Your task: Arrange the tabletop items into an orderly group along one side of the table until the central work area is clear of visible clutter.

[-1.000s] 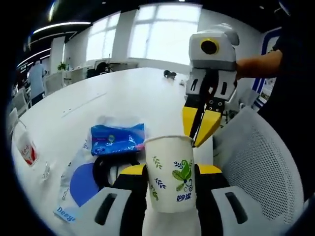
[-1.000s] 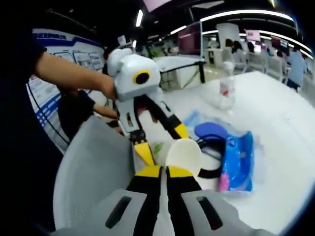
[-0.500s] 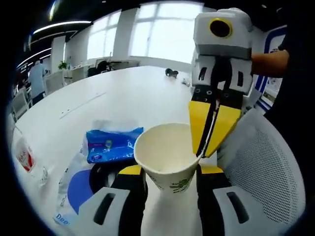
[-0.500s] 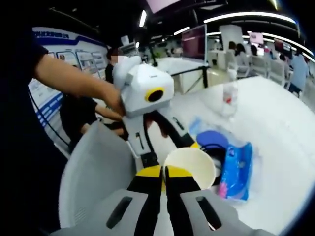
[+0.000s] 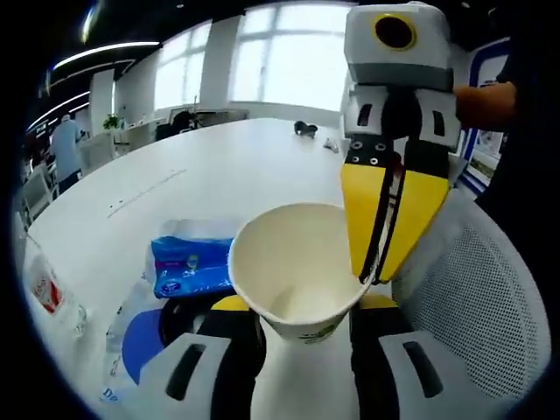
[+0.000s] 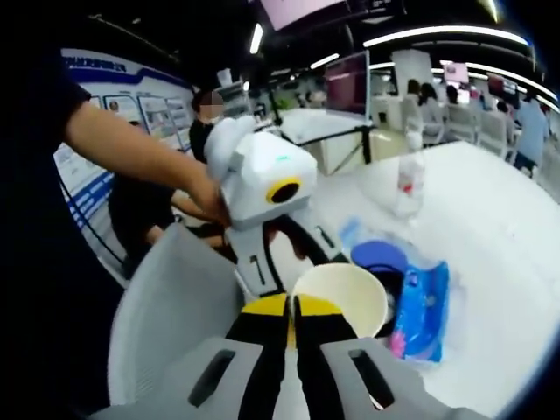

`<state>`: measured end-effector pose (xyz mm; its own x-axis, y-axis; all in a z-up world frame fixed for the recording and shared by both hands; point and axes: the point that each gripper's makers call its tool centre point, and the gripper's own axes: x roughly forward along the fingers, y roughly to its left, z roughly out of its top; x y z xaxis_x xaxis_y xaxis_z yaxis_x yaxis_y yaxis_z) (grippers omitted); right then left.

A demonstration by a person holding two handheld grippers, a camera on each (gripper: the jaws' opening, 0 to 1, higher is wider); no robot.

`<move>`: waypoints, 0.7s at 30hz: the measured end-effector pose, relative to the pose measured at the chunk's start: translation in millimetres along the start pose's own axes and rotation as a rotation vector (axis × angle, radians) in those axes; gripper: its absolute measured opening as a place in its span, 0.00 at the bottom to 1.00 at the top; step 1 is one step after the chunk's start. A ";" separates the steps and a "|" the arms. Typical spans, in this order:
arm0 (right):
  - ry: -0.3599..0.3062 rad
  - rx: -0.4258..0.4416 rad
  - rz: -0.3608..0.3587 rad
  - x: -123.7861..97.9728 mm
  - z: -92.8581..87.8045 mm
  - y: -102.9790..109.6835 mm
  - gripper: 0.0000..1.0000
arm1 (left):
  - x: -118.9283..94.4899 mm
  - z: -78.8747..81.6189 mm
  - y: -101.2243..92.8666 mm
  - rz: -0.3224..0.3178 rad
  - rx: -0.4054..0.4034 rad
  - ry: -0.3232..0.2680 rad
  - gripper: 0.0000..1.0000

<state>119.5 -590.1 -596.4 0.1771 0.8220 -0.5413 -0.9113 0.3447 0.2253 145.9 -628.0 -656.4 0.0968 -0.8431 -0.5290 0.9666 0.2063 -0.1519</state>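
Paper cup [image 5: 297, 267] empty, between left hand-held gripper [image 5: 299, 306] jaws

Left gripper view: cup [image 5: 297, 271] nearest, between the left gripper's [image 5: 293, 328] jaws; right gripper [image 5: 382, 262] at its right rim. Left of the cup, pack [image 5: 191, 265] on a bag [image 5: 131, 306] on the table [image 5: 219, 166]; bottle [image 5: 45, 284] far left. Chair [image 5: 477, 297] at right.

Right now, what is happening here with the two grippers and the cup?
A person holds a paper cup between the left gripper jaws, its open mouth tipped toward the camera. The right gripper, jaws together, pinches the cup's rim. On the white table beyond lie a blue tissue pack and a plastic bottle.
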 end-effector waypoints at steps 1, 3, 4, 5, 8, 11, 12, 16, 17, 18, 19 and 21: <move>-0.006 -0.018 -0.004 -0.5 1.1 -0.7 0.00 | -0.6 2.1 1.3 0.007 0.011 -0.007 0.39; -0.020 -0.067 -0.021 -1.3 3.4 -3.8 0.00 | -1.8 3.3 4.3 0.021 0.015 -0.009 0.39; -0.035 -0.094 -0.041 -1.9 5.5 -6.9 0.02 | -2.1 3.2 5.2 0.022 0.014 -0.009 0.39; -0.040 -0.098 -0.047 -2.4 5.9 -7.5 0.06 | -2.7 3.5 6.4 0.024 0.014 -0.011 0.39; -0.047 -0.097 -0.065 -3.8 6.9 -11.3 0.16 | -4.0 3.6 10.1 0.038 0.015 -0.013 0.39; -0.063 -0.108 -0.086 -7.3 10.1 -15.6 0.20 | -5.1 5.0 11.8 0.044 0.013 -0.021 0.39; -0.070 -0.108 -0.092 -8.3 11.5 -16.7 0.21 | -5.4 4.8 13.1 0.049 0.016 -0.019 0.39; -0.107 -0.116 -0.126 -13.1 18.8 -22.9 0.27 | -5.8 4.6 14.8 0.054 0.019 -0.020 0.39; -0.111 -0.114 -0.131 -13.6 19.6 -23.9 0.29 | -6.1 4.8 15.8 0.055 0.022 -0.020 0.39; -0.113 -0.112 -0.137 -14.3 20.3 -24.9 0.30 | -6.4 5.7 16.3 0.056 0.024 -0.024 0.39; -0.115 -0.113 -0.140 -14.7 20.8 -25.6 0.32 | -6.7 6.3 16.6 0.057 0.022 -0.025 0.39; -0.123 -0.125 -0.155 -15.9 22.2 -28.6 0.35 | -7.2 7.0 17.7 0.059 0.024 -0.026 0.39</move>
<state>151.0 -603.0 -576.3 0.3556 0.8151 -0.4573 -0.9073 0.4185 0.0404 164.0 -621.8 -649.5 0.1601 -0.8426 -0.5142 0.9643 0.2448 -0.1008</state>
